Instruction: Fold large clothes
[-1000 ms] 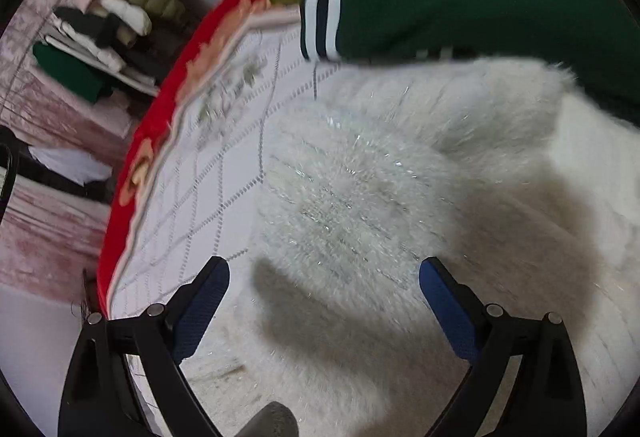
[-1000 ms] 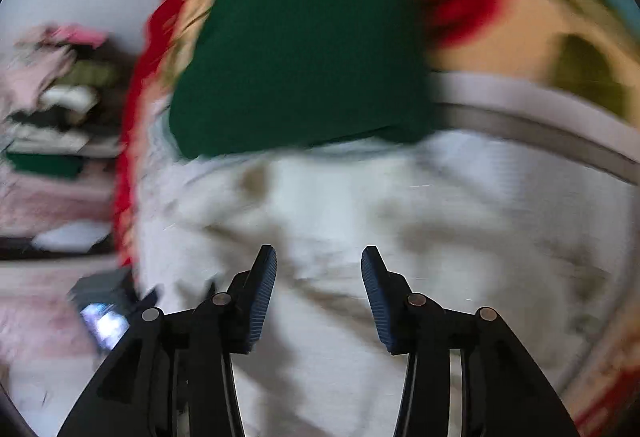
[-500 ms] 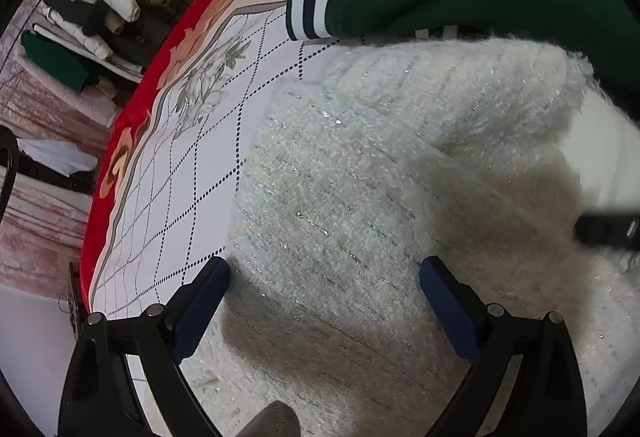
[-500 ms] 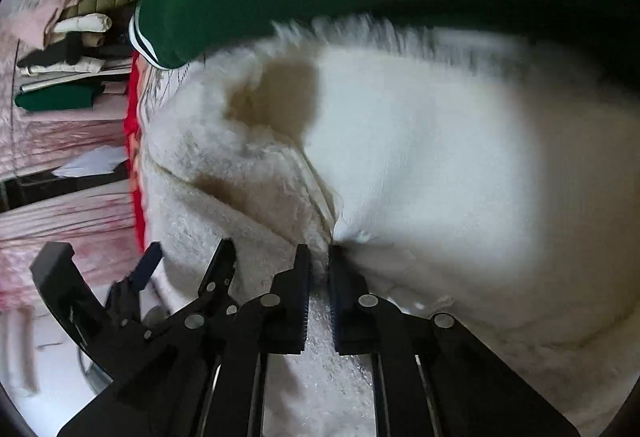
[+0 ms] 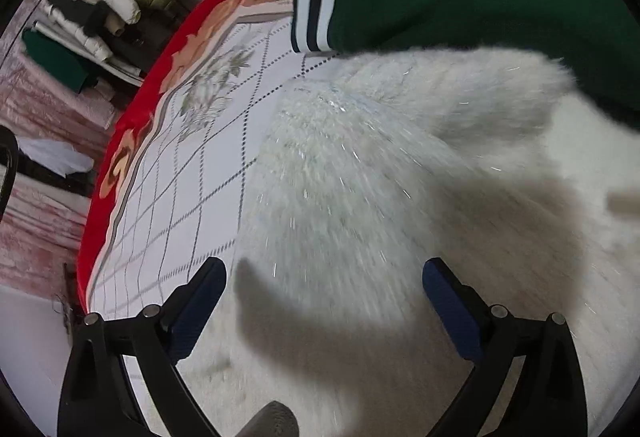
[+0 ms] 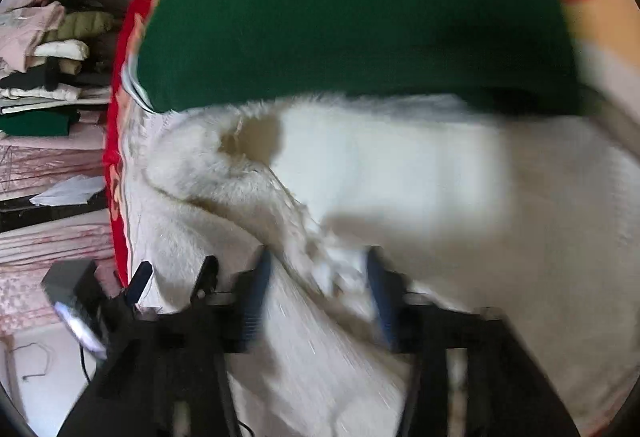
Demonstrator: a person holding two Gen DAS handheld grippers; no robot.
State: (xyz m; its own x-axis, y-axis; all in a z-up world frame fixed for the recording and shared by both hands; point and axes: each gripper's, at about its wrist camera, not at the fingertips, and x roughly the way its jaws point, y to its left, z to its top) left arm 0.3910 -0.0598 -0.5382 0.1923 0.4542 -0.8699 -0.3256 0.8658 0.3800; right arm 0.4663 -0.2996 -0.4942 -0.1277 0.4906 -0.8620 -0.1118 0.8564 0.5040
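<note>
Release is what marks this moment: the right gripper (image 6: 316, 293), which half a second ago was pinched tight on a ridge of the white sweater (image 5: 360, 197), is now seen with its jaws parted, fabric lying loosely between them but no longer clamped. The pinched fold has been let down, so one fold of the sweater can be judged as just laid (whether it lies neatly cannot be confirmed, since the right view is smeared by motion). The left gripper (image 5: 324, 301) is held wide apart above the sweater, nothing between its fingers, much as it was a second ago; its shadow is cast on the pile below it.

The sweater is spread on the bed cover (image 5: 192, 173), with a green garment (image 6: 340, 9) lying against its far edge, its striped cuff (image 5: 314, 13) resting on the cover. A new grip point will likely be needed for the following fold.

Much is hard to read. The sweater's full outline is cut off at the right and bottom of both views, so sleeves and hem cannot be told apart. Contact between the left gripper and the fabric cannot be determined. A stack of clothes (image 5: 100, 21) is seen beyond the bed.
</note>
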